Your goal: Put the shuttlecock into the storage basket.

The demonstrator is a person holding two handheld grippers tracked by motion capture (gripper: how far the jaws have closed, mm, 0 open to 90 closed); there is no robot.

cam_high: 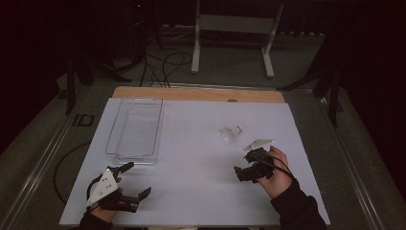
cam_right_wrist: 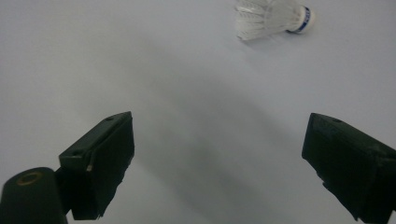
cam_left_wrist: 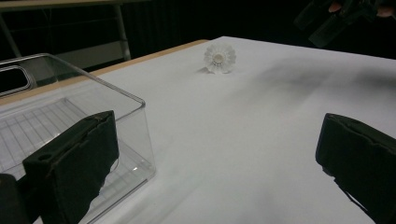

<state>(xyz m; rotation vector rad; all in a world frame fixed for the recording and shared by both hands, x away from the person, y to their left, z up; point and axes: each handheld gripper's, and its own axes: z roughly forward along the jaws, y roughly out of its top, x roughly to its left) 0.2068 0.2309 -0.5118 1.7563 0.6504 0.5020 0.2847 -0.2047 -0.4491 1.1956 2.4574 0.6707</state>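
Observation:
A white feather shuttlecock (cam_high: 231,133) lies on its side on the white table top (cam_high: 191,163), right of centre. My right gripper (cam_high: 243,164) hovers just in front of it, open and holding nothing. In the right gripper view the shuttlecock (cam_right_wrist: 273,16) lies ahead, beyond the spread jaws of the gripper (cam_right_wrist: 224,154), with its blue-banded cork to the right. My left gripper (cam_high: 136,179) rests open near the front left. An empty clear plastic bin (cam_high: 142,99) stands at the left. In the left gripper view the bin (cam_left_wrist: 135,140) is close by the left jaw and the shuttlecock (cam_left_wrist: 219,58) farther off.
A wooden strip (cam_high: 191,93) runs along the table's far edge. Behind it a white metal stand (cam_high: 230,28) and loose cables (cam_high: 163,67) sit on the floor. The right gripper (cam_left_wrist: 334,18) appears at the top right of the left gripper view.

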